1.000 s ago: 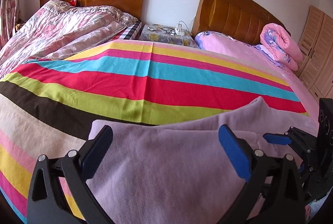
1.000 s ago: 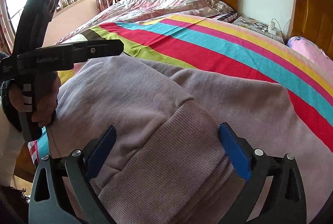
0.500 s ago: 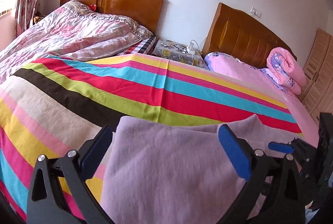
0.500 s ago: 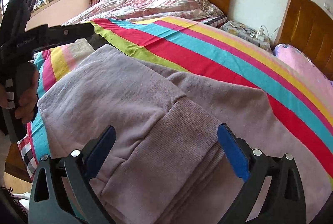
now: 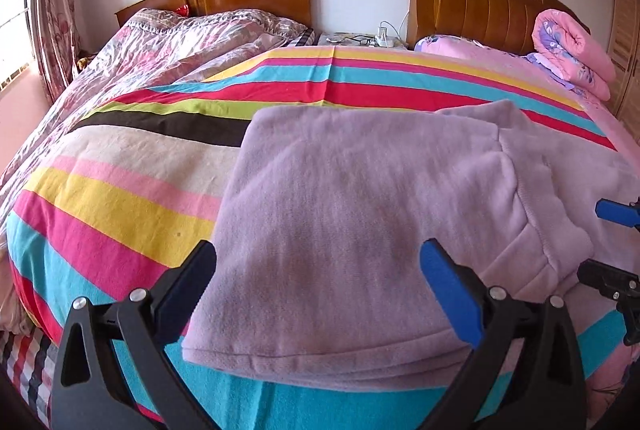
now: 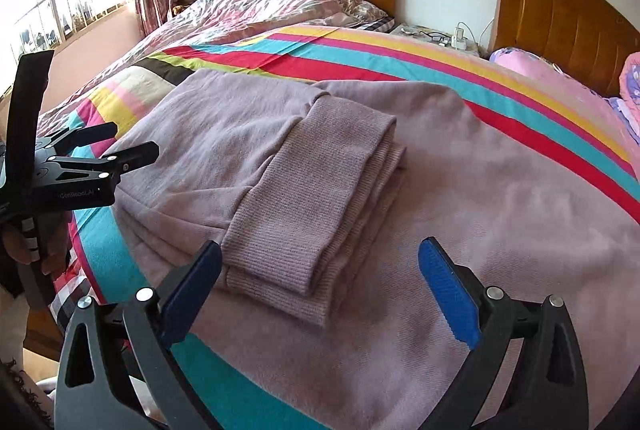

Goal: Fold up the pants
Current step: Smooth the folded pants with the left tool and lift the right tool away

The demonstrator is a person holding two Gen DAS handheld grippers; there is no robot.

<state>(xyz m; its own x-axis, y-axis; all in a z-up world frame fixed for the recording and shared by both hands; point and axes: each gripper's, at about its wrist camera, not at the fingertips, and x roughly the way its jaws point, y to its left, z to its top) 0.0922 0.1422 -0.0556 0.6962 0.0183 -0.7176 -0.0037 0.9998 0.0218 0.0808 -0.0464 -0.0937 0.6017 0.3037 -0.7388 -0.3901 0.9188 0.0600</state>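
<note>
Folded lilac fleece pants (image 5: 360, 230), ribbed cuffs (image 6: 320, 190) uppermost, lying at the near edge of the striped multicoloured bedspread (image 5: 132, 190); left gripper (image 5: 324, 290) and right gripper (image 6: 320, 294) both spread wide, grasping nothing, poised above the fabric

Folded lilac pants (image 5: 360, 230) lying on a striped bedspread (image 5: 120, 198), near edge stacked in layers. Left gripper (image 5: 328, 282) above that edge, jaws wide apart, holding nothing. Right gripper's blue pad (image 5: 614, 212) at the frame's right edge.
</note>
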